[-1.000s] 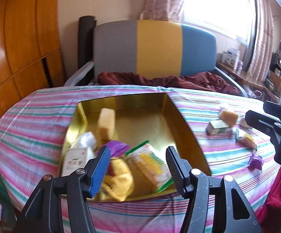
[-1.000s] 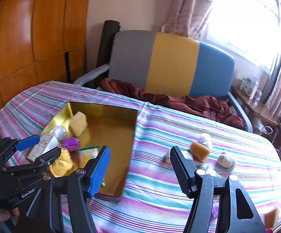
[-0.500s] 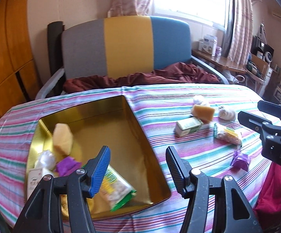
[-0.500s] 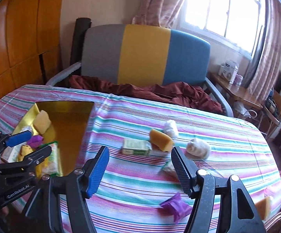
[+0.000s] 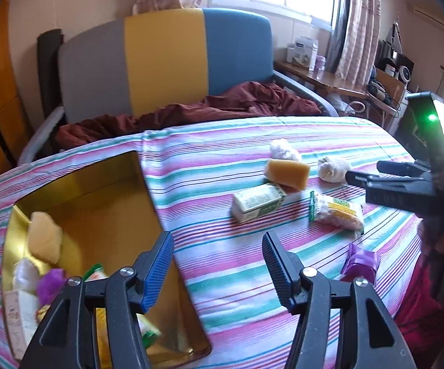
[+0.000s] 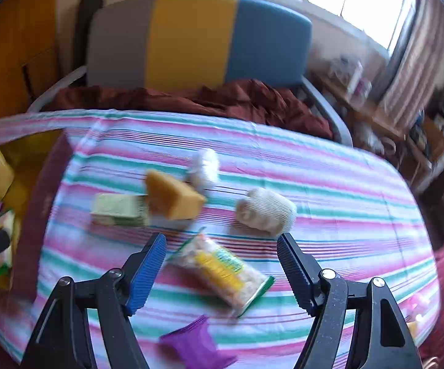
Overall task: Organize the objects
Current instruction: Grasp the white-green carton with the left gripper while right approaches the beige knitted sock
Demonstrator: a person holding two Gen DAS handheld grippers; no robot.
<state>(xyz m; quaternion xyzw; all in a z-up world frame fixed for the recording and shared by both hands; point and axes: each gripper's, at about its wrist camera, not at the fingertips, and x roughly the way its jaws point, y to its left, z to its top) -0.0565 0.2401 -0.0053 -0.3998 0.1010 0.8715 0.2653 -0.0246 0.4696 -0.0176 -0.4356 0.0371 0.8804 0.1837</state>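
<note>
In left view alone: gold tin [image 5: 148, 184] interior; right gripper [image 6: 222, 264] opening, empty.

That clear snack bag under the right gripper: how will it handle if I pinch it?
The snack bag looks like glossy film, so probably slippery. The puffed pieces inside suggest it is light and crushable. It lies flat, so it is unlikely to roll. The right gripper, opening, has nothing clamped.

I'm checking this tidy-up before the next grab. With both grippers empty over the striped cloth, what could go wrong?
1. The right gripper, jaws opening and empty, hovers over the snack packet; the purple wrapper lies close by and might get nudged.
2. The orange sponge leans on the green box, so lifting either could shift the other.
</note>
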